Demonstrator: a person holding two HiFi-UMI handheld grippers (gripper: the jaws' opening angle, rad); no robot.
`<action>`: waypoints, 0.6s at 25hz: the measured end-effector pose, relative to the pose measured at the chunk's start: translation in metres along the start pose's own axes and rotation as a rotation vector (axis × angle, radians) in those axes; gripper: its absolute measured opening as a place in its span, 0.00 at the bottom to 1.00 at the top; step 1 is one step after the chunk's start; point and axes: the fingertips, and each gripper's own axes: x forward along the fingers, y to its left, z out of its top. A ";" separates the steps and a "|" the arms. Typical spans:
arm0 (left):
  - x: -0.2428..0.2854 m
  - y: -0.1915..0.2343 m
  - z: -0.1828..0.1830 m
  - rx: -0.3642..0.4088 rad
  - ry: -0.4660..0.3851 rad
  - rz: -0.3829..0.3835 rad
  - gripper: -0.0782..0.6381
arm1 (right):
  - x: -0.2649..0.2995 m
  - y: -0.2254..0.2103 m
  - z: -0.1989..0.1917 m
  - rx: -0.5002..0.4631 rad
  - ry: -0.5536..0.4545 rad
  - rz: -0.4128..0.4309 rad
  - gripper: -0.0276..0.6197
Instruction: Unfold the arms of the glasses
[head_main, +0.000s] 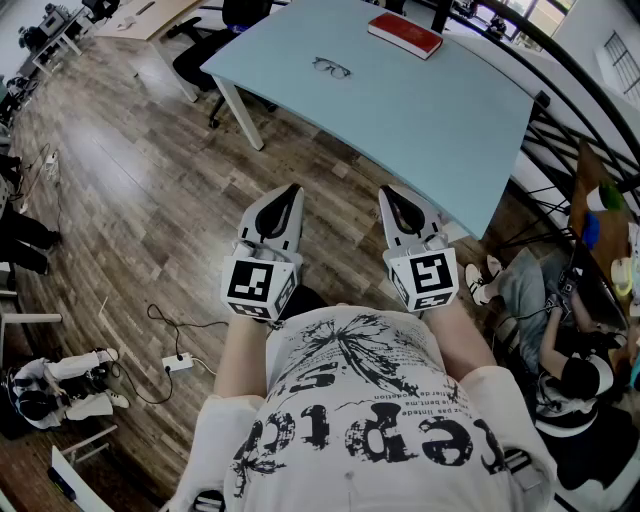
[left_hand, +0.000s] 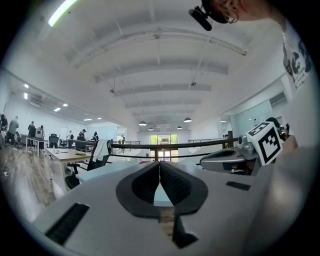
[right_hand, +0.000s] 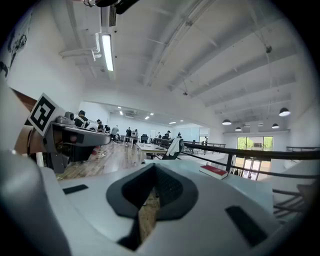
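the person is standing back from the table (head_main: 420, 110), holding the left gripper (head_main: 291, 190) and the right gripper (head_main: 389, 193) side by side in front of the torso, both pointing roughly level toward the table edge. each gripper's own view is showing its jaws clenched pad to pad with nothing between them.

the glasses (head_main: 331, 68) are lying on the light blue tabletop, well apart from both grippers and near the side away from the person. a red book (head_main: 404, 35) is lying toward the far corner, clear of them. whether the arms are folded flat is too small to tell from here.

judged step in hand: approach, with no contact made yet.

recommended procedure:
- while closing in over the wooden floor (head_main: 130, 200), be releasing both sets of jaws before reaching the frame, not above it.
- be lowering the tips to tabletop height, since the glasses are lying flat and thin.
- be steadying the front of the frame with one gripper at the bridge or rim, avoiding the lenses.
- be taking one arm near its tip with the other gripper and swinging it outward about its hinge, then repeating for the second arm.

caution: light pressure is likely enough. the frame may slide on the smooth surface if pushed sideways while unbraced.
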 end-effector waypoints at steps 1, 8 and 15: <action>0.001 0.001 -0.001 0.000 0.001 -0.001 0.13 | 0.001 0.000 -0.001 0.001 0.001 0.000 0.05; 0.008 0.005 -0.007 -0.009 0.010 -0.007 0.13 | 0.008 -0.004 -0.006 0.017 0.016 -0.004 0.06; 0.023 0.010 -0.019 -0.020 0.034 -0.017 0.13 | 0.021 -0.017 -0.025 0.074 0.059 -0.040 0.06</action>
